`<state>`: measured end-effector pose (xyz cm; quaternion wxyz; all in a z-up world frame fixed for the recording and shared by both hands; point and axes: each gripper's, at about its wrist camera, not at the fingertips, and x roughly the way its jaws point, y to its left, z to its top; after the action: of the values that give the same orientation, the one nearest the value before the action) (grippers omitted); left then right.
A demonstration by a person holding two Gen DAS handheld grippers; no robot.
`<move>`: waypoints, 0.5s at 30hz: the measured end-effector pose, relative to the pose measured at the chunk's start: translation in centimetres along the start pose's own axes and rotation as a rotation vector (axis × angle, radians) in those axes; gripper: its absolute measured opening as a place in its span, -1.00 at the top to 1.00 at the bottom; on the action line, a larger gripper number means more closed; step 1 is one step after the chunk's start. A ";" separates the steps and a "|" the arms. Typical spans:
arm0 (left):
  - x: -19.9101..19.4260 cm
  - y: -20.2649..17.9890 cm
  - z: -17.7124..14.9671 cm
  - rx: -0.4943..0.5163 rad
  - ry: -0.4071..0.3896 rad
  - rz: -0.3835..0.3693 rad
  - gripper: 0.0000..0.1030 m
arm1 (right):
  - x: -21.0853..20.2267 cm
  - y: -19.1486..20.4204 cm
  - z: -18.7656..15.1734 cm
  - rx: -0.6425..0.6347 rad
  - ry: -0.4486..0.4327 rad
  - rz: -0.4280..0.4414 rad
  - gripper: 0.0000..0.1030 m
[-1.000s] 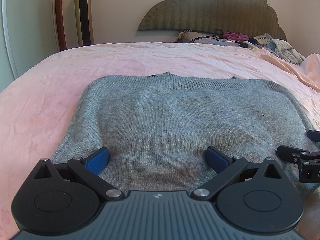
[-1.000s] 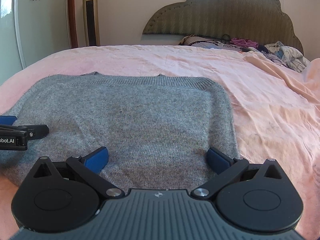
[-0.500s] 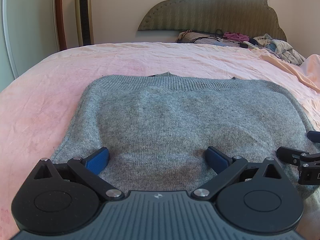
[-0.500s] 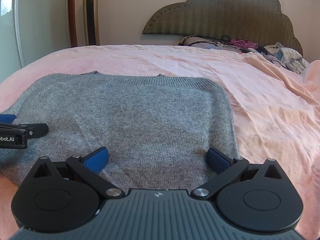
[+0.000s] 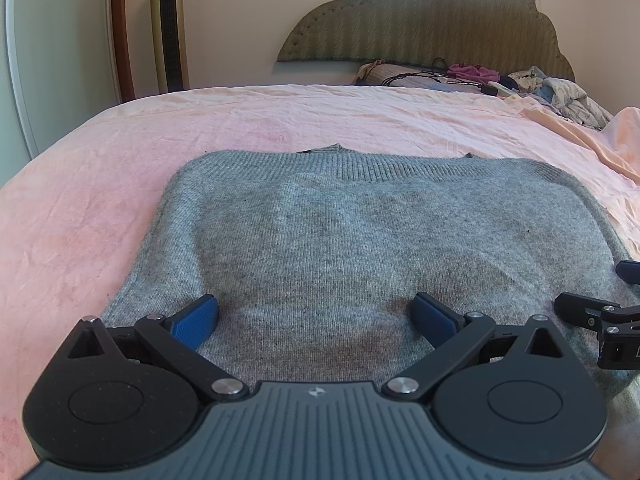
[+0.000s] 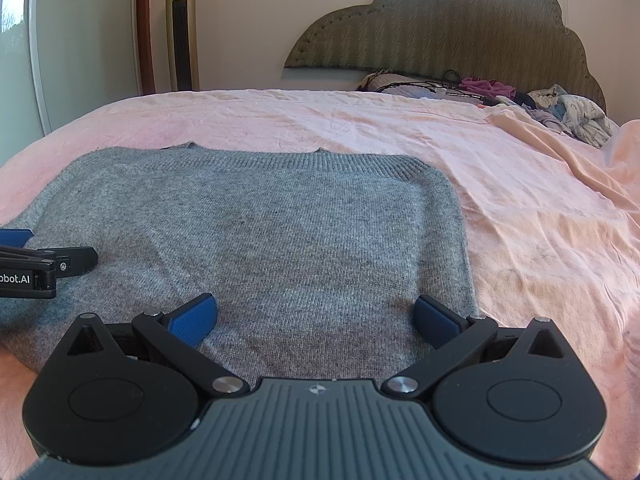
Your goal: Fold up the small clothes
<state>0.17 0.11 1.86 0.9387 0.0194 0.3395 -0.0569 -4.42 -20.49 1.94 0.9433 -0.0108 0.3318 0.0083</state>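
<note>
A grey knit sweater [image 5: 360, 240] lies flat on a pink sheet [image 5: 100, 200], folded to a rough rectangle with rounded far corners; a ribbed band runs along its far edge and the weave is fine and slightly mottled. The sheet is creased, more heavily toward the right. The left gripper [image 5: 314, 316] sits low over the near edge of the sweater, jaws spread wide, blue textured pads [image 5: 196, 318] apart with only knit fabric between them; nothing is clamped. The right gripper [image 6: 314, 316] is in the same posture at the near right part of the sweater, jaws wide apart and gripping nothing, its right pad close to the garment's right edge. Whether the pads touch the cloth cannot be told. Each gripper's black linkage shows at the side of the other's view. At the far end stands a padded, scalloped olive headboard [image 6: 440, 28] with stud trim, with loose clothes [image 6: 572, 114] and a dark cord heaped below it on the right. A gold tower fan [image 6: 182, 28] stands against the far left wall.
</note>
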 end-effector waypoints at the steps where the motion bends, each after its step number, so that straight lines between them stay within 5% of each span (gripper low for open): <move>1: 0.0 0.0 0.0 0.000 0.000 -0.001 -1.00 | 0.0 0.0 0.0 0.000 0.000 0.000 -1.00; 15: -1.9 -0.5 -1.4 0.010 0.034 0.013 -1.00 | 0.0 0.0 0.0 0.000 0.000 0.000 -1.00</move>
<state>-2.23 -0.15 2.01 0.9329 0.0274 0.3552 -0.0523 -4.41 -20.49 1.93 0.9432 -0.0109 0.3318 0.0084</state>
